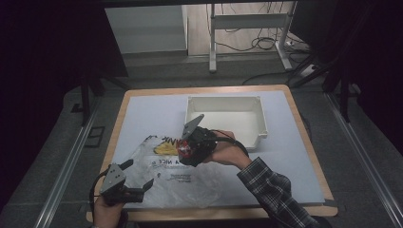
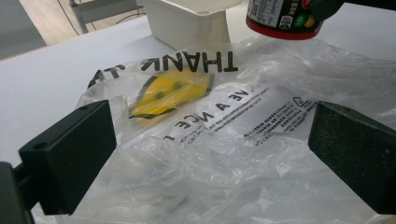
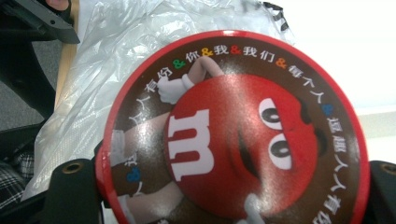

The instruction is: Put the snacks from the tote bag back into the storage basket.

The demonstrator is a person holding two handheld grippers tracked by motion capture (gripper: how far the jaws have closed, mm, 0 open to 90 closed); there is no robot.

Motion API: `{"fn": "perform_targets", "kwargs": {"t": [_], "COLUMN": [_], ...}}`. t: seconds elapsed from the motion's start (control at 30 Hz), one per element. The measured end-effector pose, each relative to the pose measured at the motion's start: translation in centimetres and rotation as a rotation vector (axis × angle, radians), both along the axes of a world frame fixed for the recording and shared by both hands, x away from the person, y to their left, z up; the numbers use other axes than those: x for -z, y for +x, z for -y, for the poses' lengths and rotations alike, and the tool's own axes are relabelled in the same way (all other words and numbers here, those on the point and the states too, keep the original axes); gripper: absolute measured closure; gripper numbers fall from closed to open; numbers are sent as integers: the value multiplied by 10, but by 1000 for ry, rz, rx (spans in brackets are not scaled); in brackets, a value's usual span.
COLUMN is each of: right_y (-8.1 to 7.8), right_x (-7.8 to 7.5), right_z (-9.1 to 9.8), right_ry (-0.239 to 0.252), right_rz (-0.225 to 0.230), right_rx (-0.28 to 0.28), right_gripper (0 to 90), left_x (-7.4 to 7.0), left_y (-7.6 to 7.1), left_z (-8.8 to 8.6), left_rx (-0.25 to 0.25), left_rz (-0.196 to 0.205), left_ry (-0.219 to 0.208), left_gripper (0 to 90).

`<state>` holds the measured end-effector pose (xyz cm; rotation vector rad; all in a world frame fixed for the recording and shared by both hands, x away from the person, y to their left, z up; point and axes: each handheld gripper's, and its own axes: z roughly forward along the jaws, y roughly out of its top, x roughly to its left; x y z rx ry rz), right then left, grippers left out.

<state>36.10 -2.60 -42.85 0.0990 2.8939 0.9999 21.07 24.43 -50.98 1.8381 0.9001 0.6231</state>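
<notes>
- My right gripper (image 1: 186,151) is clenched on a tin (image 3: 233,130), a round red-rimmed candy container; the pads press its sides at the tin's 9 and 3 o'clock in the right gripper view.
- The tin hangs above the bag (image 1: 185,175), clear of the table (image 1: 142,111), near the middle of the high view and at about 7 o'clock from the tray (image 1: 259,121).
- In the right gripper view the tin's flat printed end faces straight back at the camera, so its long axis runs along my jaws, away from my hand.
- The print on that end lies turned: the white letter sits at 9 o'clock, the cartoon eyes at 3 o'clock.
- In the left gripper view the tin's (image 2: 285,18) bottom rim and label show at 1 o'clock, above the bag's (image 2: 233,140) far edge.
- My left gripper (image 1: 140,178) is released, jaws wide apart with nothing between the pads, low over the bag's near end at 7 o'clock in the high view.
- The bag lies flat and crumpled, clear plastic with black lettering and a yellow mark (image 2: 170,93) inside; its lettered end points toward the tray.
- The tray is white, open-topped, and stands at 12 o'clock on the table, just beyond the bag.
</notes>
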Motion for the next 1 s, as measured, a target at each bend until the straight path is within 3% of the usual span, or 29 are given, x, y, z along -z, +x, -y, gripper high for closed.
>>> {"fn": "perform_targets", "kwargs": {"t": [0.37,0.7,1.0], "right_y": [17,29,42], "right_x": [-2,-8,-5], "right_z": [22,38,48], "right_ry": [0,-1,-4], "right_rz": [-5,39,40], "right_rx": [43,60,87], "right_gripper": [256,256,256], "left_x": [0,0,1], "left_y": [0,0,0], "left_z": [1,1,1], "left_rx": [0,2,6], "left_rz": [-1,-1,-1], "left_ry": [-2,2,7], "left_gripper": [9,10,11]}}
